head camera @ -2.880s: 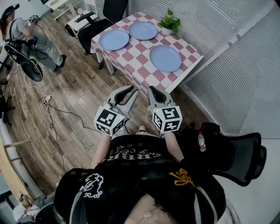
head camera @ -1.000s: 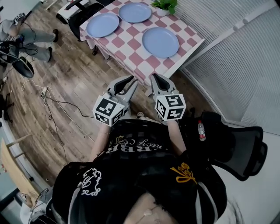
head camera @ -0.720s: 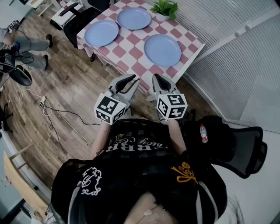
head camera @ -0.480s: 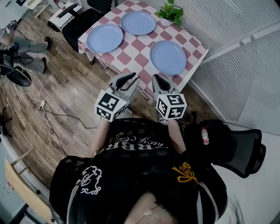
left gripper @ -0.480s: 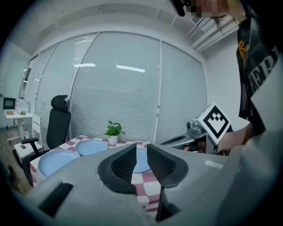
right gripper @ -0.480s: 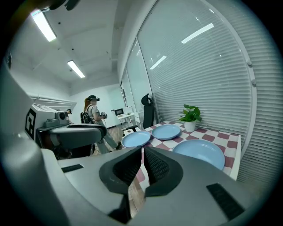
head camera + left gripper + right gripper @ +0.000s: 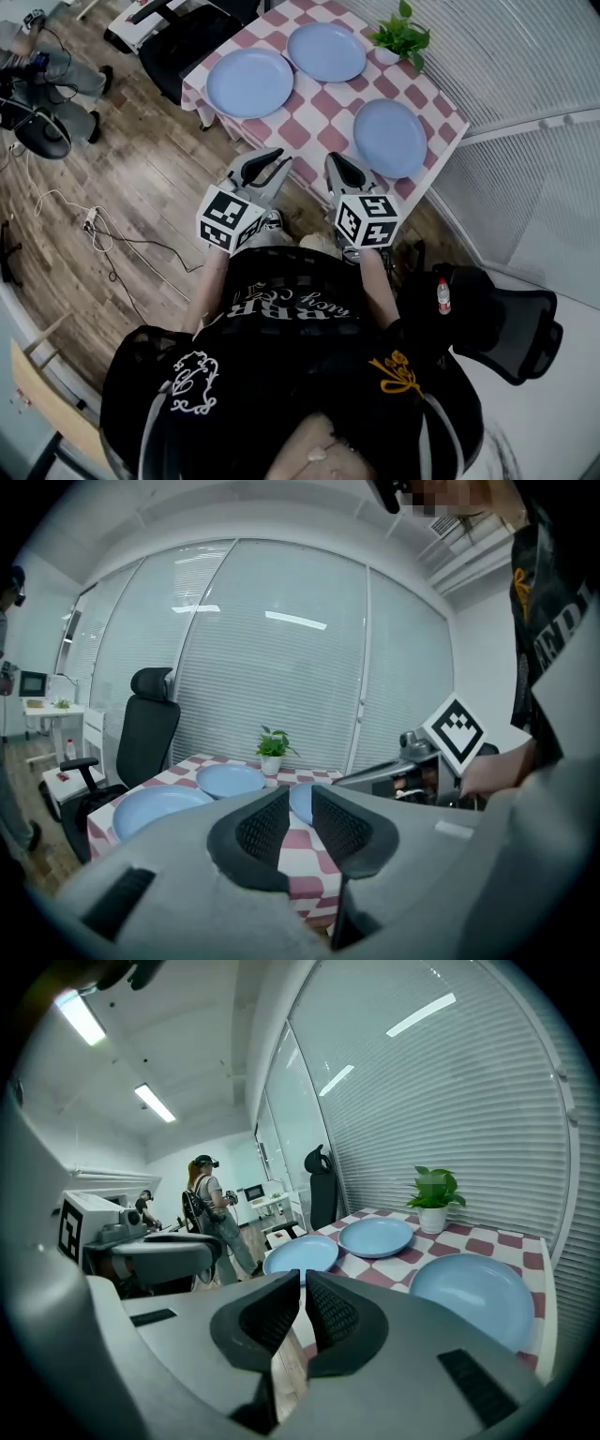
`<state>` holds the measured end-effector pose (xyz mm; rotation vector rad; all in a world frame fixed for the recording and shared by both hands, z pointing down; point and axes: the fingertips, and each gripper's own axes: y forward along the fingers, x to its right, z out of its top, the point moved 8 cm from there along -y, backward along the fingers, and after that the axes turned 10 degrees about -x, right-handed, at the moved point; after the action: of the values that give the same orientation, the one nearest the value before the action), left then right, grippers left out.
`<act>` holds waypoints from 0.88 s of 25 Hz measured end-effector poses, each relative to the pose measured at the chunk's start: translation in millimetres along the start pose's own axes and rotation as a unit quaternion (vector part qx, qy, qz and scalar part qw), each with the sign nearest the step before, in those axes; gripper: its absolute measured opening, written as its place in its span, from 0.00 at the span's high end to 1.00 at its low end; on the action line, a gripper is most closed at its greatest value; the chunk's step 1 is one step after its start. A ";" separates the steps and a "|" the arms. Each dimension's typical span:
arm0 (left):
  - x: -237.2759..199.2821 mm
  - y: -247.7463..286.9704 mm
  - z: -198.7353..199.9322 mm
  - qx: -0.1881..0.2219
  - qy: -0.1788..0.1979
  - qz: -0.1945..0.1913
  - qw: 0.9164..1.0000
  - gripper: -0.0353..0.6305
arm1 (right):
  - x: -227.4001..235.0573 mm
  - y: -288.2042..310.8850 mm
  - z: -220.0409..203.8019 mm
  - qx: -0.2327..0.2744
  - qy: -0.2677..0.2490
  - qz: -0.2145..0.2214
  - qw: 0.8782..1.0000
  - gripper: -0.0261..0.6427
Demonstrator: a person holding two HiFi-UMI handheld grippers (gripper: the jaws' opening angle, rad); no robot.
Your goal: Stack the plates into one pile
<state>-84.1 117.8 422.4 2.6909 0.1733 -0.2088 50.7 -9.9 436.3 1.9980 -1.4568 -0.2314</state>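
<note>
Three blue plates lie apart on the red-and-white checked table: a left plate, a far plate and a right plate. My left gripper and my right gripper hover side by side just short of the table's near edge, both shut with nothing between the jaws. In the left gripper view its jaws point at the left plate and far plate. From the right gripper all three show: left plate, far plate, right plate.
A potted plant stands at the table's far corner by the blinds. A black office chair sits at the table's left end, another chair with a bottle behind me on the right. Cables cross the wooden floor. A person stands farther off.
The table and plates have come nearer and slid lower in the head view as I moved toward them. Both grippers kept shut and side by side.
</note>
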 end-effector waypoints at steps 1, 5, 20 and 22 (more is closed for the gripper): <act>-7.0 -1.8 -3.9 -0.002 -0.006 0.004 1.000 0.82 | -1.5 7.3 3.9 0.001 0.001 0.005 1.000 0.92; -31.8 -5.7 -19.4 -0.001 -0.049 0.022 0.999 0.82 | -3.3 35.4 15.1 -0.010 -0.006 0.018 1.000 0.92; -162.3 18.2 -72.5 -0.090 -0.125 0.106 0.982 0.82 | 26.5 152.3 29.9 -0.084 -0.026 0.068 0.994 0.92; -180.2 25.4 -77.9 -0.104 -0.136 0.103 0.980 0.76 | 32.6 172.0 31.9 -0.087 -0.006 0.075 0.993 0.92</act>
<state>-247.7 112.5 533.8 2.4210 -0.1590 -0.4628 -88.6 -82.0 520.4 1.7429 -1.5319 -0.2949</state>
